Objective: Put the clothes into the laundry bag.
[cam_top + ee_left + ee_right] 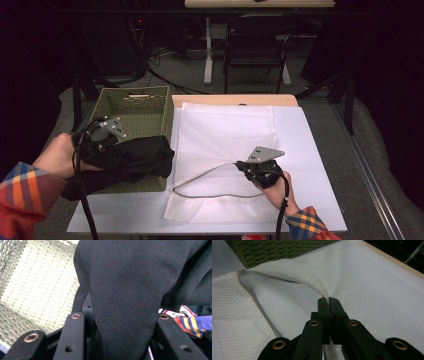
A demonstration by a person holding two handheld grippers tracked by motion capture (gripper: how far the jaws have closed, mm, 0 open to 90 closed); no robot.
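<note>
Left claw [131,152] clamped on a black garment [132,159], thick fold of the cloth pressed between both jaws. Garment held over the near edge of the green woven basket [135,102], partly hanging on its front wall. Right claw [328,301] pressed together on the upper layer of a white mesh laundry bag [225,135], edge lifted, mouth with grey zipper [210,172] gaping toward the basket. Bag lying flat on the white desk [312,165], just beside the basket.
</note>
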